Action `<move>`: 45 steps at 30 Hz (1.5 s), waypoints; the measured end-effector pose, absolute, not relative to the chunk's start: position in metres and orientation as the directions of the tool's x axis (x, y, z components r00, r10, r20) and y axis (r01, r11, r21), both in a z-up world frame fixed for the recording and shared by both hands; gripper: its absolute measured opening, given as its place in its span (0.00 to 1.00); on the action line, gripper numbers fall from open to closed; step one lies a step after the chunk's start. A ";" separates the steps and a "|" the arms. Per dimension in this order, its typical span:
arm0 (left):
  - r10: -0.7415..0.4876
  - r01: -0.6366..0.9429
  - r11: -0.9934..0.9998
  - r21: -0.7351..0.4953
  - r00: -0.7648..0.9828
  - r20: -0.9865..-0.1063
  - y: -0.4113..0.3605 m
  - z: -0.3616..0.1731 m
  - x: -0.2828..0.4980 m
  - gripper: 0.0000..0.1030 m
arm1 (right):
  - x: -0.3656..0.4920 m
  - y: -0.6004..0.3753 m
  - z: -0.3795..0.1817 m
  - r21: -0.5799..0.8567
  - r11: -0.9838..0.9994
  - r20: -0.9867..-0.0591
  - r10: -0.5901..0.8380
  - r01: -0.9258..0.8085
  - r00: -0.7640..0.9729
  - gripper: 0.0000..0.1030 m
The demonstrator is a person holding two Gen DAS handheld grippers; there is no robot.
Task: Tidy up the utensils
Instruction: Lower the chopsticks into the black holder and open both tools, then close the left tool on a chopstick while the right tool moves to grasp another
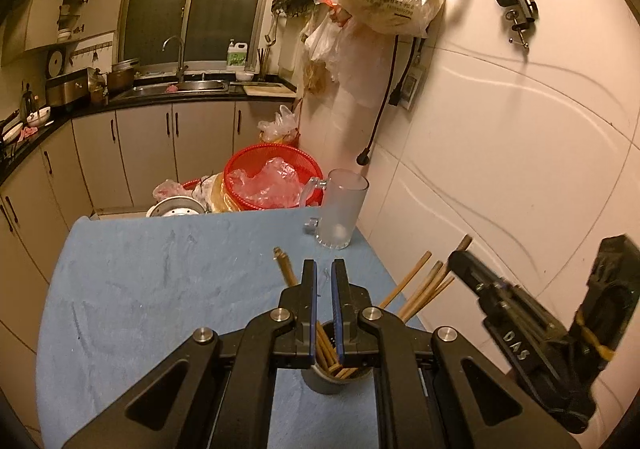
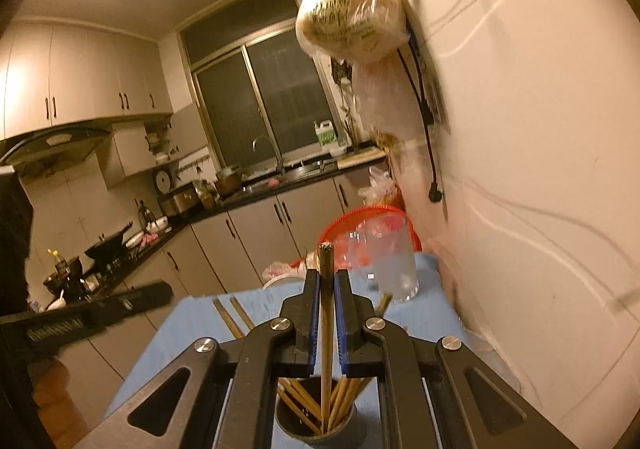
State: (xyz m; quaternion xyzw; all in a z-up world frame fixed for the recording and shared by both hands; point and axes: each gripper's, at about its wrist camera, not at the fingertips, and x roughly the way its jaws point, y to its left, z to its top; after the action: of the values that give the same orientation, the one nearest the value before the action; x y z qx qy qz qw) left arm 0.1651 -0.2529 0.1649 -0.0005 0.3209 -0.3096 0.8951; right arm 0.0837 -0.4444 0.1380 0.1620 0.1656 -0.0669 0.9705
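A dark round holder (image 1: 329, 381) full of wooden chopsticks (image 1: 420, 289) stands on the blue cloth table (image 1: 160, 289), right under my left gripper (image 1: 325, 269). Its jaws are nearly closed with a narrow empty gap. My right gripper (image 2: 325, 277) is shut on a single chopstick (image 2: 326, 329) that stands upright, its lower end among the others in the holder (image 2: 316, 425). Two more chopsticks (image 2: 234, 315) lie flat on the cloth to the left. The right gripper's body shows at the right in the left wrist view (image 1: 532, 329).
A frosted glass mug (image 1: 341, 209) stands at the table's far right by the wall; it also shows in the right wrist view (image 2: 394, 261). A red basket (image 1: 272, 177) with plastic bags sits behind the table. A tiled wall (image 1: 520, 129) runs along the right.
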 end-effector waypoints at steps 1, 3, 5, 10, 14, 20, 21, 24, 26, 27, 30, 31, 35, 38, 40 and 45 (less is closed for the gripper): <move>-0.552 0.551 0.810 -0.201 0.601 -0.578 -0.251 0.164 0.165 0.07 | 0.085 -0.444 0.135 0.294 0.939 -0.354 -0.068 0.180 0.933 0.08; -0.545 0.539 0.816 -0.210 0.595 -0.591 -0.243 0.159 0.166 0.07 | 0.086 -0.444 0.129 0.303 0.937 -0.373 -0.051 0.174 0.927 0.09; -0.541 0.533 0.818 -0.216 0.587 -0.602 -0.236 0.156 0.167 0.07 | 0.085 -0.442 0.127 0.294 0.940 -0.393 -0.048 0.174 0.918 0.12; -0.514 0.500 0.838 -0.219 0.586 -0.627 -0.200 0.147 0.166 0.07 | 0.071 -0.440 0.134 0.296 0.937 -0.385 -0.061 0.187 0.921 0.27; -0.466 0.457 0.866 -0.203 0.590 -0.659 -0.167 0.132 0.165 0.07 | 0.049 -0.438 0.144 0.294 0.933 -0.346 -0.096 0.205 0.933 0.29; -0.405 0.402 0.894 -0.201 0.526 -0.748 -0.124 0.081 0.164 0.08 | 0.026 -0.425 0.143 0.345 0.928 -0.330 -0.021 0.141 0.944 0.32; -0.395 0.397 0.896 -0.199 0.507 -0.766 -0.121 0.070 0.163 0.10 | 0.024 -0.421 0.141 0.346 0.929 -0.334 -0.007 0.129 0.943 0.32; -0.328 0.372 0.913 -0.168 0.423 -0.845 -0.115 0.021 0.163 0.17 | 0.023 -0.407 0.132 0.333 0.937 -0.361 0.021 0.108 0.932 0.32; -0.288 0.369 0.919 -0.140 0.385 -0.877 -0.116 -0.004 0.163 0.17 | 0.024 -0.400 0.124 0.332 0.939 -0.382 0.042 0.094 0.923 0.32; -0.273 0.371 0.920 -0.127 0.372 -0.887 -0.118 -0.013 0.162 0.17 | 0.025 -0.396 0.120 0.332 0.939 -0.396 0.054 0.089 0.917 0.32; -0.206 0.383 0.922 -0.057 0.360 -0.910 -0.129 -0.035 0.159 0.22 | 0.030 -0.387 0.110 0.338 0.938 -0.424 0.081 0.075 0.902 0.32; -0.181 0.386 0.922 -0.029 0.366 -0.913 -0.133 -0.040 0.159 0.24 | 0.030 -0.384 0.107 0.337 0.939 -0.430 0.084 0.074 0.899 0.32; -0.108 0.360 0.932 0.040 0.382 -0.918 -0.139 -0.053 0.164 0.19 | 0.032 -0.377 0.101 0.324 0.944 -0.447 0.089 0.068 0.890 0.32; -0.139 0.340 0.940 -0.007 0.364 -0.921 -0.134 -0.054 0.171 0.08 | 0.034 -0.374 0.097 0.323 0.944 -0.459 0.098 0.063 0.883 0.32; -0.184 0.329 0.942 -0.060 0.359 -0.915 -0.122 -0.050 0.172 0.08 | 0.038 -0.371 0.095 0.327 0.943 -0.469 0.112 0.054 0.876 0.32; -0.252 0.305 0.941 -0.146 0.348 -0.903 -0.093 -0.051 0.175 0.08 | 0.056 -0.352 0.084 0.328 0.945 -0.509 0.174 0.004 0.843 0.32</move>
State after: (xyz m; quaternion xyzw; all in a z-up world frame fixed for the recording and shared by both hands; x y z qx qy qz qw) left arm 0.1746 -0.0933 -0.0510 0.0240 0.5450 -0.1698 0.8207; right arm 0.0561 -0.3516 0.0838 0.1601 0.2765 0.0449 0.9465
